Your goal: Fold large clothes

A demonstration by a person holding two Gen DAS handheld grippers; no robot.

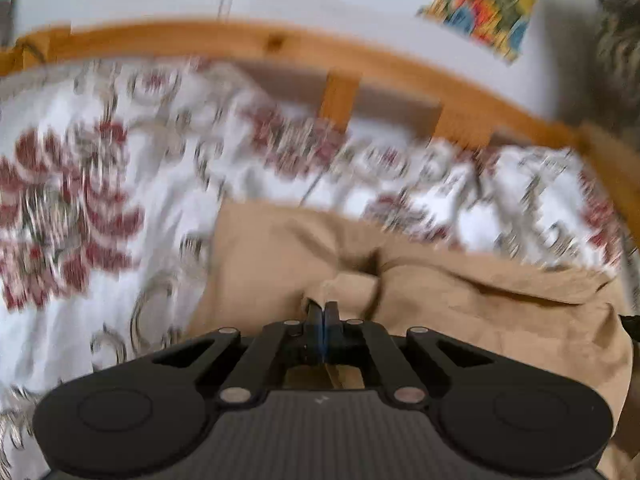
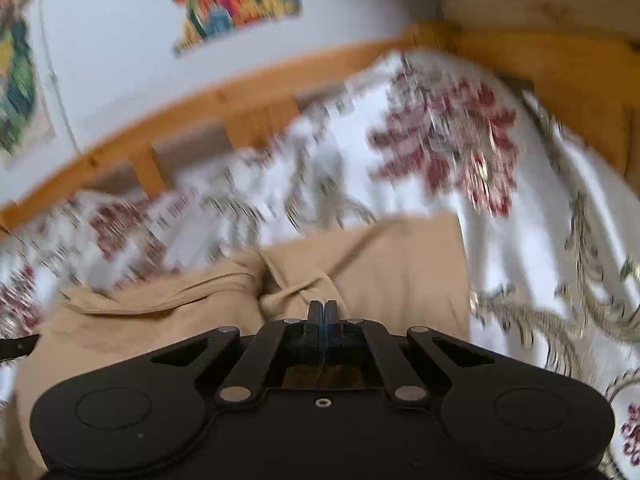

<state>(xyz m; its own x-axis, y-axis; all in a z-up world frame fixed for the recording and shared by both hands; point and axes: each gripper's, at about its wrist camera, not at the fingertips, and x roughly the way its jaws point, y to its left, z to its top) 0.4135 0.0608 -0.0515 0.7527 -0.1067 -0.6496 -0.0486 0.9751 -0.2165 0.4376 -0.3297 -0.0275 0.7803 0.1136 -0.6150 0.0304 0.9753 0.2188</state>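
Pinching tan garment (image 1: 460,300) w/ both claws, left gripper (image 1: 323,307) & right gripper (image 2: 322,307) clamped on bunched folds, cloth over floral bedspread (image 1: 120,220). Risk: thin pinch slips mid-lift, fold goes uneven.

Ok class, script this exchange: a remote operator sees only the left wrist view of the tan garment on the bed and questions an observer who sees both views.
Operator: Is the other tool gripping too?
Observer: Yes, the right tool is shut on a bunched fold of the tan garment.
Operator: Where does the cloth end on that side?
Observer: At a straight edge just right of that tool, with the floral bedspread bare beyond it.
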